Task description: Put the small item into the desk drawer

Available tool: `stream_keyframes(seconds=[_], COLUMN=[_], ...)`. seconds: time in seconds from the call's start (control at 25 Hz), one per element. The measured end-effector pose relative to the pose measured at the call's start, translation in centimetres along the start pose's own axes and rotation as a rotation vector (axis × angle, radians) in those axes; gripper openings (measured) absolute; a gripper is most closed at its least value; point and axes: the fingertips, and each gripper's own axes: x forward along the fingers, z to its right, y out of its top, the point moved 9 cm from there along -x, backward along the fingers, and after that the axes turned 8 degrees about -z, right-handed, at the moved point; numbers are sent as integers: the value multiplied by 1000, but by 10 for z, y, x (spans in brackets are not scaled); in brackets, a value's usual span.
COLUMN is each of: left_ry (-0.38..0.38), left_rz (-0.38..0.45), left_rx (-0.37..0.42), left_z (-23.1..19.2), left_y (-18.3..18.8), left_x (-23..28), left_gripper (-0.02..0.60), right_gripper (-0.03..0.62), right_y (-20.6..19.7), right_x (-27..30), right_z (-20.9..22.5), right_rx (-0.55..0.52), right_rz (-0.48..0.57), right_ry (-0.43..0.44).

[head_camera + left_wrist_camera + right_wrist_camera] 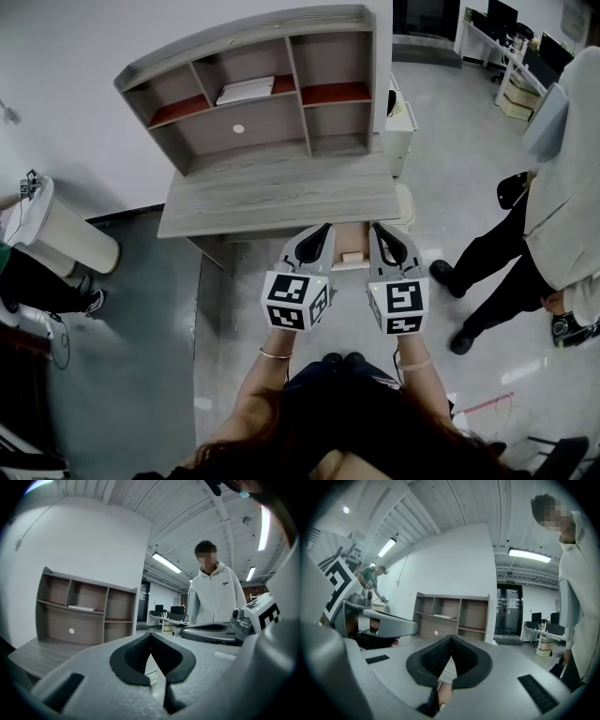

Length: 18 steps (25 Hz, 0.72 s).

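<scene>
Small item (352, 256), a pale block, lies inside the open desk drawer (342, 244), seen from the head view between 2 hand-held grippers. The left gripper (323, 231) and the right gripper (376, 231) flank the drawer, both pointing toward the grey wood desk (281, 192) and its shelved hutch (253, 84). Neither touches the item. A bystander in a white top (562, 187) stands on the floor at the right, and a white bin (66, 234) sits at the left.

From the left gripper view, the left gripper (150, 635) has its dark pads pressed together at the tips with nothing between them. The right gripper (211, 632) shows beside it, with the hutch (84, 616) at the left and the bystander (215, 597) behind.

From the right gripper view, the right gripper (451, 638) is likewise fully closed and empty. The left gripper (379, 623) appears at the left edge, the hutch (452, 616) straight ahead against the white wall, and the bystander (576, 597) close at the right.
</scene>
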Motion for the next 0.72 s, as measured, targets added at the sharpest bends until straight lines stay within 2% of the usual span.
stream_keyframes(seconds=[0.72], left_ry=[-22], left_rz=[10], left_rx=[-9], left_z=[3], left_y=[-2], left_x=[-13], left_gripper=[15], right_gripper=[2], right_y=[2], right_x=[-12], right_z=[-13], right_rx=[0], right_rz=[0], right_ry=[-10])
